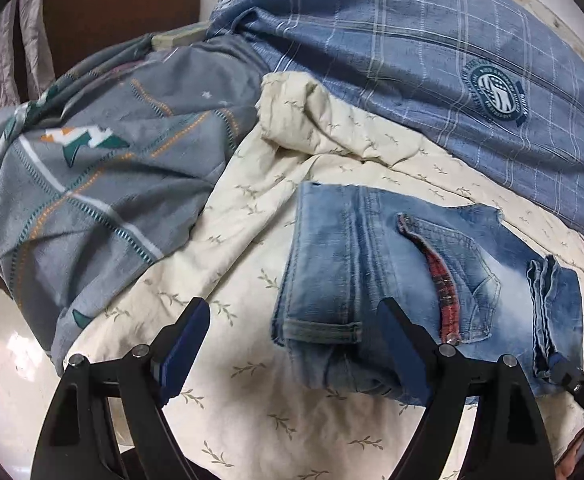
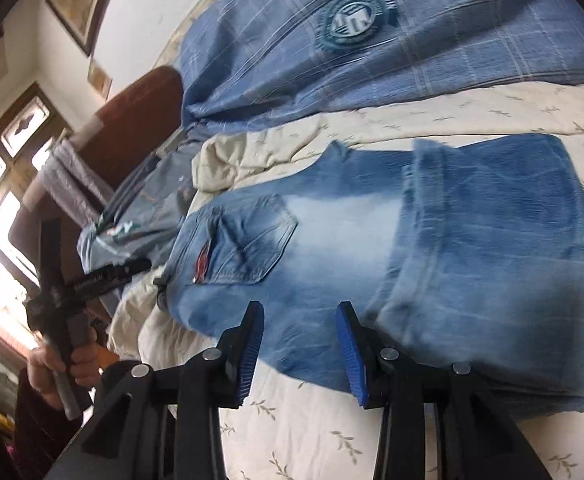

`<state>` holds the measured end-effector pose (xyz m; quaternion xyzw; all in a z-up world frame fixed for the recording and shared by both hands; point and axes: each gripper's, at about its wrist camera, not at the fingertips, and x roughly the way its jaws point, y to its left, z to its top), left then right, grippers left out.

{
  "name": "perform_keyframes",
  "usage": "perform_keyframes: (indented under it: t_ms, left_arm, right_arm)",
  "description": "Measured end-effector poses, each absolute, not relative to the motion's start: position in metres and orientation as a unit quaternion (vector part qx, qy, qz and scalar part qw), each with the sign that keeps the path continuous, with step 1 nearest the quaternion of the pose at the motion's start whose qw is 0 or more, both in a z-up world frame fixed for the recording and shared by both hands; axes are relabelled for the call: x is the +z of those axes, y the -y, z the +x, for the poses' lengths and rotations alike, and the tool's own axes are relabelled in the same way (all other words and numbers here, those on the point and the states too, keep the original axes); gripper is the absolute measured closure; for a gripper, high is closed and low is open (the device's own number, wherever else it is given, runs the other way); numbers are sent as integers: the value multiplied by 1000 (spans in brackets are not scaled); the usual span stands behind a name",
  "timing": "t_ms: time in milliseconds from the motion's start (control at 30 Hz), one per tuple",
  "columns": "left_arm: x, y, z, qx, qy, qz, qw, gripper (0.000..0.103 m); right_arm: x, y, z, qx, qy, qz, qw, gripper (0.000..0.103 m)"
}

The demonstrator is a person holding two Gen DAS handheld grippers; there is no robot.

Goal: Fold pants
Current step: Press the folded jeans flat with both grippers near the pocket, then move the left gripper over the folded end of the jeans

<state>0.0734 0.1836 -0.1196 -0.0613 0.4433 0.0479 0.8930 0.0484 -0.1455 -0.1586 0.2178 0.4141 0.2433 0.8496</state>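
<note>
- Right now my left hand-held gripper (image 1: 292, 344) stands wide apart and empty at the bottom of its frame, over the folded jeans' (image 1: 392, 276) hem.
- My right hand-held gripper (image 2: 300, 352) is partly apart, clamped on nothing, at the jeans' near edge.
- Jeans lie centre-frame on the cream quilt (image 1: 228, 240), legs already doubled over the seat.
- Next, I judge, another fold: pinch one end.

The faded light-blue denim pants (image 1: 372, 264) are lying folded up flat, lower right of the frame, back pocket facing up, hems overlapping on top.
</note>
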Motion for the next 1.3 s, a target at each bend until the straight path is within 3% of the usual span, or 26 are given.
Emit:
perform_keyframes:
  t_ms: [367, 600, 800, 1033, 1300]
  left_arm:
    - [-133, -149, 75, 37, -450, 9, 892, 17]
    - [-161, -151, 83, 36, -485, -2, 874, 17]
    - [-175, -150, 86, 43, -493, -2, 869, 12]
    - [-186, -158, 91, 45, -495, -20, 867, 0]
    - [-195, -171, 90, 13, -490, -68, 869, 0]
  right_arm:
    - [-183, 103, 52, 240, -454, 155, 844, 63]
    - [-189, 109, 55, 245, -457, 172, 838, 62]
    - [-189, 109, 54, 248, -453, 169, 839, 62]
    - [-192, 114, 55, 254, -452, 187, 834, 62]
    - [-192, 116, 52, 260, -445, 188, 836, 62]
